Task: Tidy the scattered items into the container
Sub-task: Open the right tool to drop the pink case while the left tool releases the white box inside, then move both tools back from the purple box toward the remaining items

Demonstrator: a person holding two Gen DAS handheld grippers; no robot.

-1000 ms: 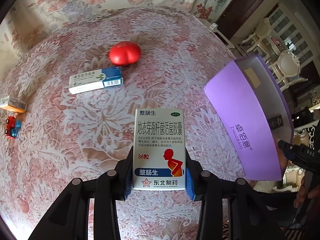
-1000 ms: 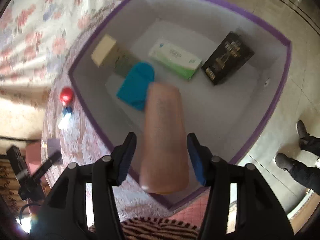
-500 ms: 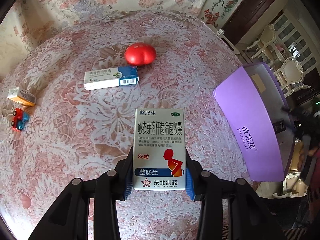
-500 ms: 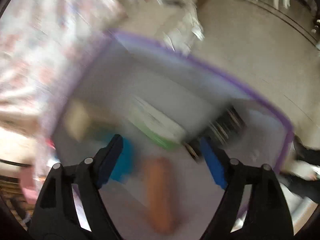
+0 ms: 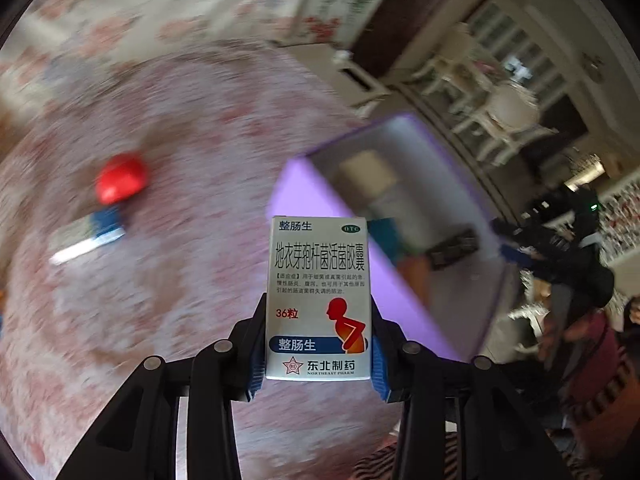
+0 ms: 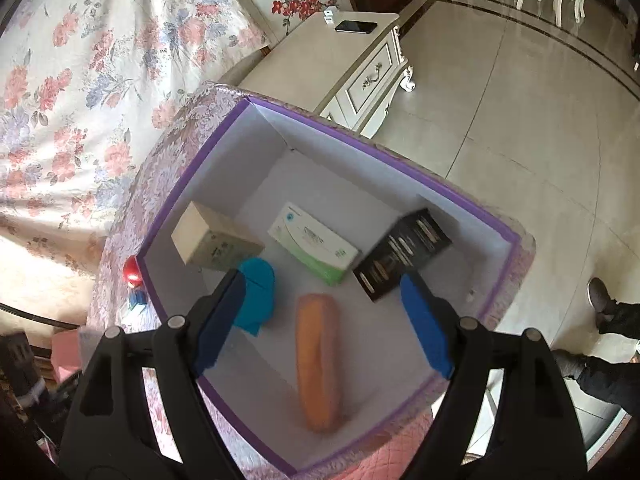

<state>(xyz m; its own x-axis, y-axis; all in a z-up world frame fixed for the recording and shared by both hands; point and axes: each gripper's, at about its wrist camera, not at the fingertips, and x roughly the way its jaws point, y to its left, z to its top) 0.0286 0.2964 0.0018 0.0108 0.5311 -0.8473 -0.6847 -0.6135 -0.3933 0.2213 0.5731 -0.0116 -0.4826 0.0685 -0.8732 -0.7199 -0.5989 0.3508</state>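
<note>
My left gripper [image 5: 317,360] is shut on a white medicine box [image 5: 318,300] and holds it upright over the patterned tablecloth, just in front of the purple container [image 5: 316,192]. On the cloth lie a red round object [image 5: 120,178] and a blue-and-white carton [image 5: 90,238], both blurred. My right gripper [image 6: 324,312] hangs above the container [image 6: 192,184]; its jaws are opening with nothing between them. Below it an orange roll [image 6: 318,364] lies on the container floor with a teal item [image 6: 256,300], a green-white box [image 6: 312,248], a black box [image 6: 404,254] and a beige box [image 6: 212,240].
The container sits at the table's corner, with tiled floor beyond it. A white nightstand [image 6: 360,76] carrying a phone [image 6: 356,26] stands behind it. A floral bedspread [image 6: 80,60] lies to the left. A person's shoe [image 6: 600,296] shows at the right.
The right gripper let go of the orange roll, which now lies in the container, and its jaws spread wide. The left gripper swung with the medicine box toward the purple container.
</note>
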